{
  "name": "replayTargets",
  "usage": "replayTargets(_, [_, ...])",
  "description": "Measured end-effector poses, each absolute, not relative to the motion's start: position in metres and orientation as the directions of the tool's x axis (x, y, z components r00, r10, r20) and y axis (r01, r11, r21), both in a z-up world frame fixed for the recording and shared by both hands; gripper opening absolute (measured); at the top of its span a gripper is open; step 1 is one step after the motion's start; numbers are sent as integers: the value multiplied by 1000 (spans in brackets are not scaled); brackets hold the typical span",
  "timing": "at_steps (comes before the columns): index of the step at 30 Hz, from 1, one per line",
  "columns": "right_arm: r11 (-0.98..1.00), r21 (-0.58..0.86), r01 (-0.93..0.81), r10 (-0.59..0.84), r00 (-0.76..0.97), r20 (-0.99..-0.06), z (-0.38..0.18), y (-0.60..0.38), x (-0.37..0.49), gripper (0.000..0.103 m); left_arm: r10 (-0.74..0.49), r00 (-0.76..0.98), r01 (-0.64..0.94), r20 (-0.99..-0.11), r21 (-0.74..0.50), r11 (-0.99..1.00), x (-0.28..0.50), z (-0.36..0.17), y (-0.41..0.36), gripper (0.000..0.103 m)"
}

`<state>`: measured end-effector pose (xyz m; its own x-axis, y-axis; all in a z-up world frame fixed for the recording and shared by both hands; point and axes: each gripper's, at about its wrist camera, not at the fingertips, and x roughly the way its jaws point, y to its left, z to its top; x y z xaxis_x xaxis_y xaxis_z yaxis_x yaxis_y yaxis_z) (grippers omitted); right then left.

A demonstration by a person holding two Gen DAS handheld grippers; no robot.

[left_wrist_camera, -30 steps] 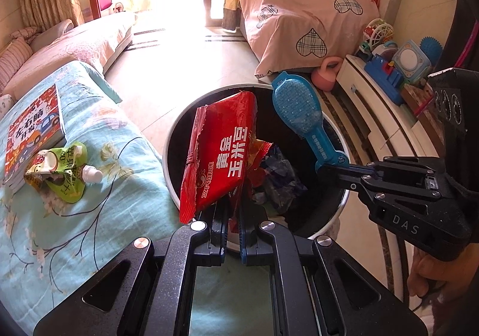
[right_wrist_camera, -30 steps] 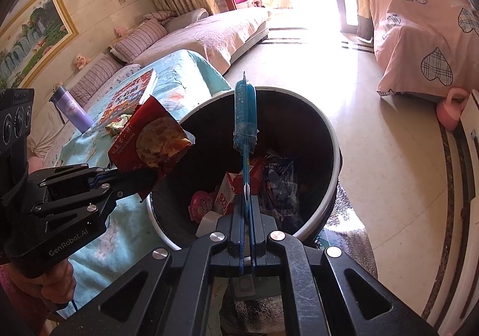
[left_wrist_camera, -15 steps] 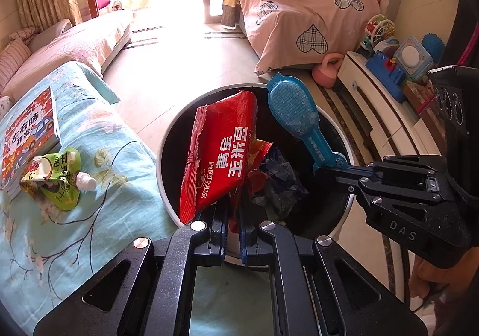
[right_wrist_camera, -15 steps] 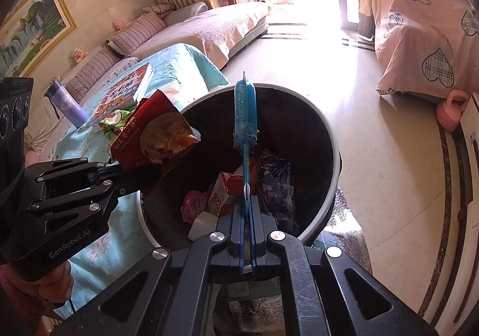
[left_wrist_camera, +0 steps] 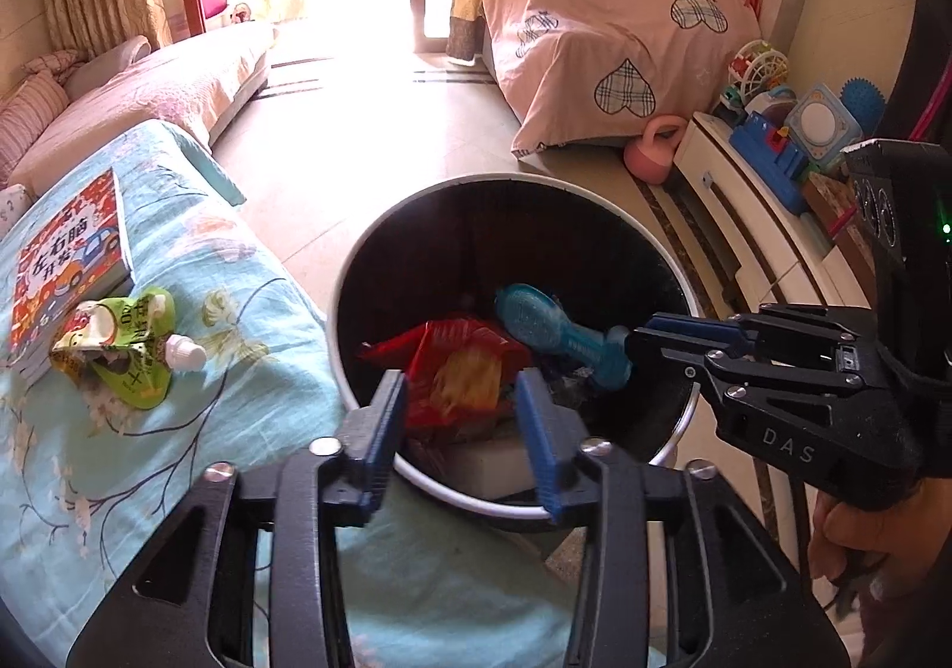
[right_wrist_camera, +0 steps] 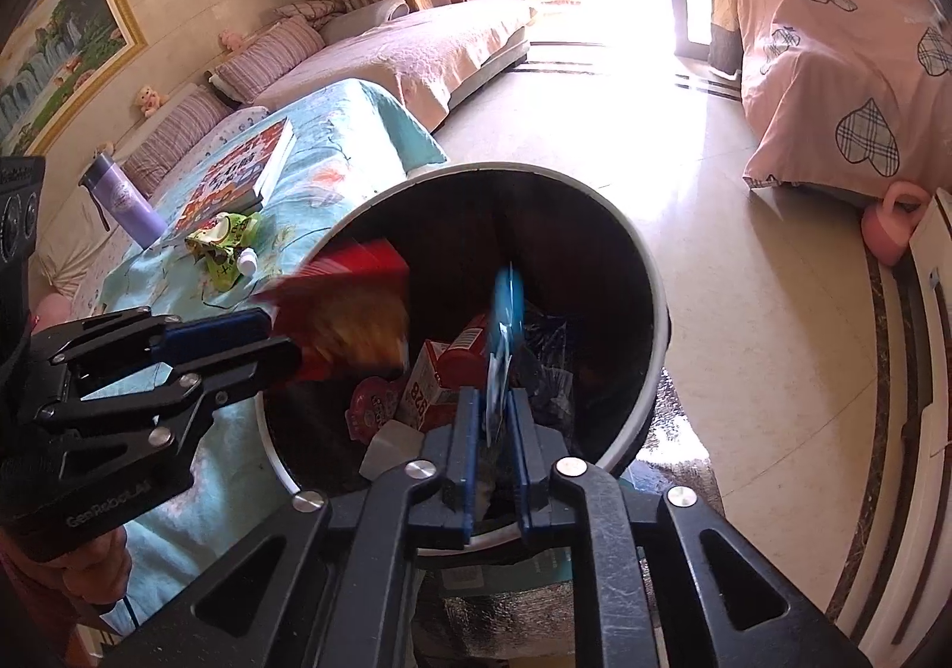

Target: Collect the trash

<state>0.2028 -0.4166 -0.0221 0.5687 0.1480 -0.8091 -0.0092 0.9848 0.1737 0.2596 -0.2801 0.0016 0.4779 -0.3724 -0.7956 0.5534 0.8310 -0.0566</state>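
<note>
- Right now the left gripper (left_wrist_camera: 461,409) hangs over the near rim of the trash bin (left_wrist_camera: 369,245), its jaws just opened wide; the red snack bag (left_wrist_camera: 458,370) is loose beyond the pads, blurred, inside the bin
- Beside it the right gripper (right_wrist_camera: 492,433) has its jaws just parted a little; the blue brush (right_wrist_camera: 506,305) stands between them, handle down in the gap, and whether the pads still touch it I cannot tell
- Down in the bin lie a red-and-white carton (right_wrist_camera: 431,388), a pink wrapper (right_wrist_camera: 372,412) and dark crumpled plastic (right_wrist_camera: 550,364)
- Left of the bin, on the light blue flowered cloth (left_wrist_camera: 178,430), a green spout pouch (left_wrist_camera: 128,350) rests against a picture book (left_wrist_camera: 65,266), with a purple bottle (right_wrist_camera: 122,201) farther back
</note>
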Motion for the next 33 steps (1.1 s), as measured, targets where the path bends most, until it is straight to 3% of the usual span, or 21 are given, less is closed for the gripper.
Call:
replayTargets(2, [983, 186, -2, 152, 587, -795, -17, -418, 197, 27, -379, 487, 548, -787, -63, 834, 255, 5, -273, 41])
replayTargets(4, [980, 201, 0, 159, 609, -777, -11, -418, 188, 29, -383, 502, 536, -775, -68, 841, 249, 9, -263, 43])
replayTargets(6, [977, 211, 1, 163, 632, -758, -4, -416, 178, 41, -390, 521, 518, -760, -81, 851, 240, 12, -249, 50])
replayTargets(8, [973, 233, 0, 170, 679, -714, 7, -412, 162, 59, -391, 537, 487, -747, -105, 867, 230, 13, -234, 62])
replayTargets(13, [962, 274, -5, 181, 762, -621, 15, -384, 115, 91, -398, 570, 400, -719, -180, 899, 198, 11, -194, 71])
replayTargets(16, [957, 290, -13, 193, 776, -601, 12, -366, 95, 93, -376, 606, 360, -701, -179, 915, 172, 8, -171, 76])
replayTargets(28, [963, 245, -109, 229, 807, -544, 16, -282, 38, 97, -247, 754, 216, -608, -125, 968, 74, 15, -78, 76])
replayTargets(30, [968, 217, -129, 222, 842, -492, 35, -274, 27, 97, -216, 795, 184, -567, -114, 976, 61, 23, -67, 81])
replayTargets(32, [972, 185, -143, 207, 895, -395, 53, -266, 9, 103, -171, 840, 142, -515, -96, 985, 43, 30, -58, 98])
replayTargets(33, [975, 165, -146, 197, 916, -350, 58, -262, 2, 103, -138, 867, 113, -479, -83, 990, 34, 33, -54, 101])
